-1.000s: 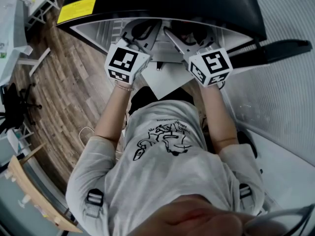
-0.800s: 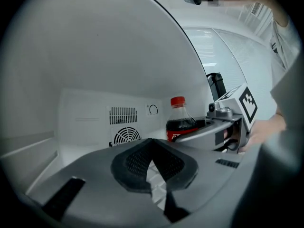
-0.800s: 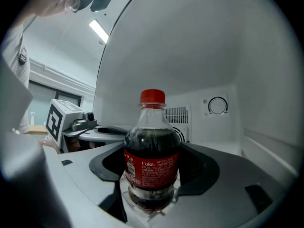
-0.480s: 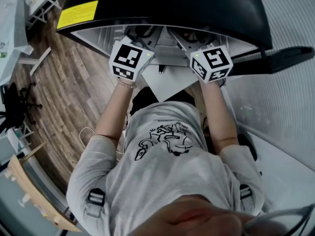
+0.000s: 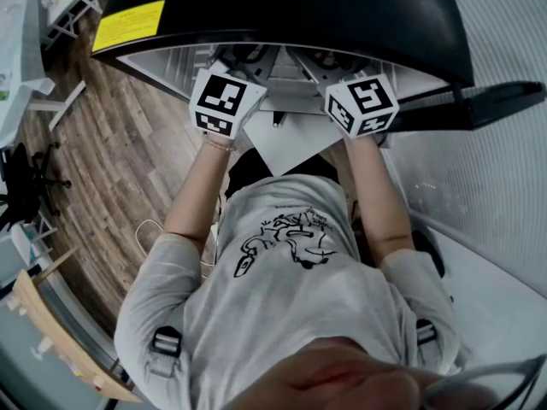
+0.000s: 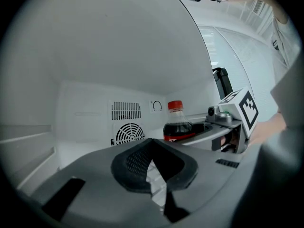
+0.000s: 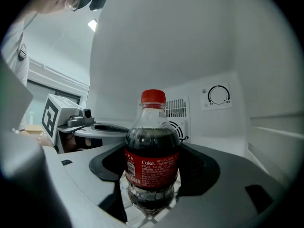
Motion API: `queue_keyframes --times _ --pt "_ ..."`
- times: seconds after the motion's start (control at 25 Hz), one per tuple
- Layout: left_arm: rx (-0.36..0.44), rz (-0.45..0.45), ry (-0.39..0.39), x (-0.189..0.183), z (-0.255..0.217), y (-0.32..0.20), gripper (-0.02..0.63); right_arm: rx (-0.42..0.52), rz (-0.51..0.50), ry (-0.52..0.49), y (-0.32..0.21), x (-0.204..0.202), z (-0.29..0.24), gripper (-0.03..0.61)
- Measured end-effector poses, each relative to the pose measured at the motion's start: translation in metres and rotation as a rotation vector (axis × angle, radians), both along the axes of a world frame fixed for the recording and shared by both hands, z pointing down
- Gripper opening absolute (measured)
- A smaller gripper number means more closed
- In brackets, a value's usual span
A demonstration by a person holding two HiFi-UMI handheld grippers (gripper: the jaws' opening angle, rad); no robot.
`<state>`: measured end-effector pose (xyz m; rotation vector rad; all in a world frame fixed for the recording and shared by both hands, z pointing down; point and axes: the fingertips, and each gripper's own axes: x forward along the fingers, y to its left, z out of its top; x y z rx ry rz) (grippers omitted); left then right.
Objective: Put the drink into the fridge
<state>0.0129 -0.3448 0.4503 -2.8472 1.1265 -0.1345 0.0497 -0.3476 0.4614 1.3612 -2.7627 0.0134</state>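
A small cola bottle [image 7: 152, 156] with a red cap and red label stands upright between the pads of my right gripper [image 7: 153, 167], which is shut on its body inside the white fridge [image 7: 266, 127]. The left gripper view shows the same bottle [image 6: 178, 127] ahead to the right, held by the right gripper [image 6: 223, 127]. My left gripper [image 6: 152, 144] is shut with nothing in it, its tips meeting in front of the fan vent [image 6: 128, 134]. From the head view only the marker cubes [image 5: 224, 101] [image 5: 363, 105] show, at the fridge's opening.
The fridge's black top [image 5: 282, 7] carries a yellow label [image 5: 132, 24]. Its open door [image 5: 483, 101] sticks out to the right. A dial [image 7: 219, 95] and vents sit on the back wall. Wooden floor [image 5: 111, 169] lies to the left.
Both grippers have moved a little further in under the fridge's top. The right one still has the bottle between its jaws.
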Motion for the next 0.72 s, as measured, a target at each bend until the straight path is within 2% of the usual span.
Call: queue_keyframes --times 0.2,0.36,0.72 --pt "-0.01 -0.002 -0.006 0.0 0.002 0.0 0.003 -0.006 -0.007 -0.005 0.0 -0.001 -0.001 0.322" --pt "-0.023 -0.012 -0.007 -0.002 0.003 0.002 0.003 -0.011 0.034 -0.031 0.0 0.005 -0.002 0.353" --pt "-0.057 -0.024 0.018 -0.007 -0.003 0.019 0.003 -0.064 0.064 -0.047 0.024 0.013 -0.001 0.356"
